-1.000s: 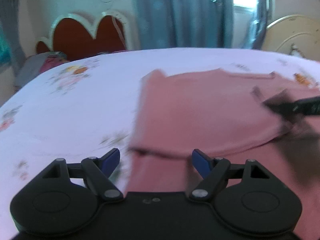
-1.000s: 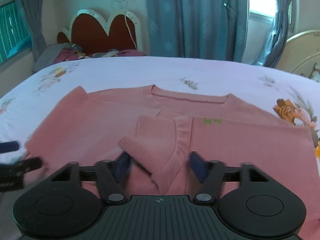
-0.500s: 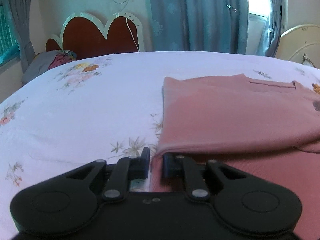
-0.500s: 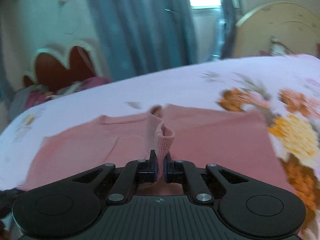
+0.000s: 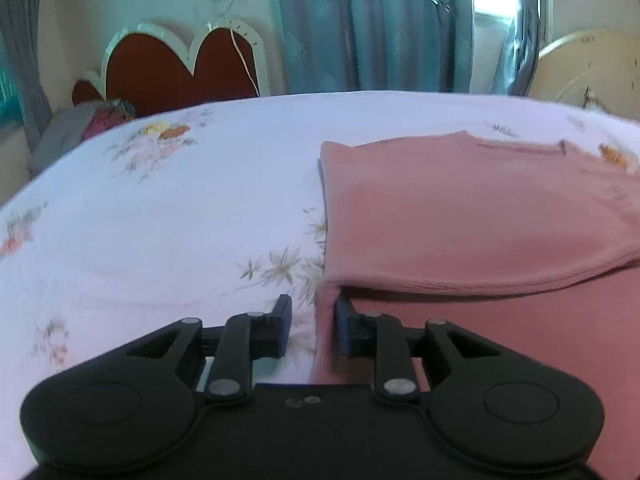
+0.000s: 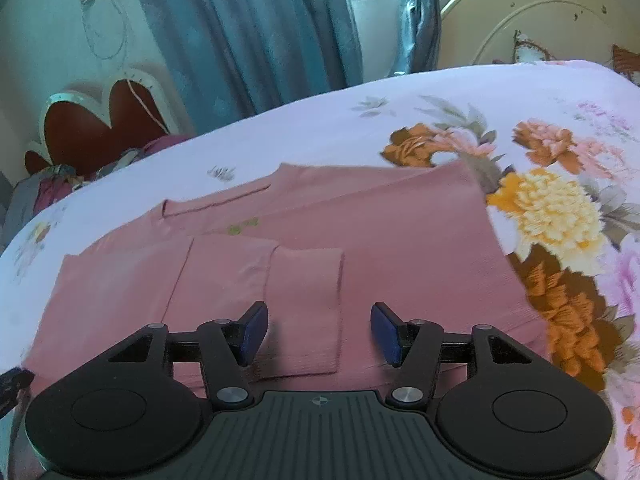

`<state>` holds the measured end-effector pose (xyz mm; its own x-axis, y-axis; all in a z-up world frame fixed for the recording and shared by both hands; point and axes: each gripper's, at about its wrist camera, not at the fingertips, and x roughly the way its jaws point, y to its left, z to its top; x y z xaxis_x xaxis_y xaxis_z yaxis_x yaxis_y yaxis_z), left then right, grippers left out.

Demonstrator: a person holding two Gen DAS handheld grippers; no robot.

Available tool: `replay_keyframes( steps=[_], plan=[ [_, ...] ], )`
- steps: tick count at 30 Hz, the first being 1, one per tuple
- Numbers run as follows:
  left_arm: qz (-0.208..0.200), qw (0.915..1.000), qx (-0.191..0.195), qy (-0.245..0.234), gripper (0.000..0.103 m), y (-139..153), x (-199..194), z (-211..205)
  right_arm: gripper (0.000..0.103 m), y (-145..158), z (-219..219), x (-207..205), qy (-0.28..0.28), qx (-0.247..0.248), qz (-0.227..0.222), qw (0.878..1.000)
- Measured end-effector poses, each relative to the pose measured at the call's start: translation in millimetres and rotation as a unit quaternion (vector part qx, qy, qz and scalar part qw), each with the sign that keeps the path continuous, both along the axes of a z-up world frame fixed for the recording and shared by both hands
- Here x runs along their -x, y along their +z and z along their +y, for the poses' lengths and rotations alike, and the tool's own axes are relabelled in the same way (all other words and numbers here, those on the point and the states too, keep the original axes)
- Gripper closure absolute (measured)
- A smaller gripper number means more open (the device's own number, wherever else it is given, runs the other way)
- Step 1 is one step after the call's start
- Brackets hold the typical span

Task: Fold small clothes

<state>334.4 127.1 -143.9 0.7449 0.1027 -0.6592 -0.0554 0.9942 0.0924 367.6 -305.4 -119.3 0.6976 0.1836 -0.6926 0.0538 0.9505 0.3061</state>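
Sweater (image 6: pixel 400 240) flat on bed (image 5: pixel 160 220); left gripper (image 5: pixel 310 326), right gripper (image 6: pixel 318 330) opening, released.

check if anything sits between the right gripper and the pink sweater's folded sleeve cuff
Nothing visible does. The sleeve cuff lies flat on the pink sweater, directly between the fingers of the right gripper, whose jaws are opening with no pad touching it.

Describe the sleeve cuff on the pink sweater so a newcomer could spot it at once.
Start at the flowered bedsheet and find the pink sweater spread on it. The cuff lies folded across the sweater's body, right ahead of the right gripper, whose jaws are opening. It is the ribbed rectangular flap, unlike the smooth knit around it.
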Motion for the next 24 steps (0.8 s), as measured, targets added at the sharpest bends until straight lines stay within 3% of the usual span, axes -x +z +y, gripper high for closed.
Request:
replay_keyframes(
  steps=[5, 11, 13, 17, 20, 24],
  plan=[
    [-0.02, 0.9969, 0.069, 0.033, 0.077, 21.8, 10.6, 18.9, 0.046, -4.8, -2.7, -20.4, -0.006, -0.012, 0.003, 1.0],
    [-0.028, 0.995, 0.094, 0.018, 0.077, 36.0, -35.8, 5.3, 0.047, -20.1, 6.7, -51.2, -0.004, -0.037, 0.029, 0.999],
    [-0.03, 0.9944, 0.102, 0.005, 0.077, 36.0, -58.9, -4.1, 0.07, -21.9, 14.2, -55.0, 0.005, -0.034, 0.031, 0.999],
    [-0.015, 0.9932, 0.115, -0.011, 0.077, 24.9, -103.4, -19.2, 0.092, -22.7, 21.1, -53.5, 0.003, -0.013, 0.03, 0.999],
    [0.004, 0.9929, 0.118, -0.011, 0.077, 10.3, -131.6, -24.9, 0.095, -18.7, 24.7, -47.8, 0.009, 0.003, 0.015, 1.0],
    [0.021, 0.996, 0.087, -0.003, 0.077, -7.9, -153.8, -23.6, 0.095, 0.0, 28.2, -33.9, 0.016, 0.041, -0.042, 0.998]
  ],
)
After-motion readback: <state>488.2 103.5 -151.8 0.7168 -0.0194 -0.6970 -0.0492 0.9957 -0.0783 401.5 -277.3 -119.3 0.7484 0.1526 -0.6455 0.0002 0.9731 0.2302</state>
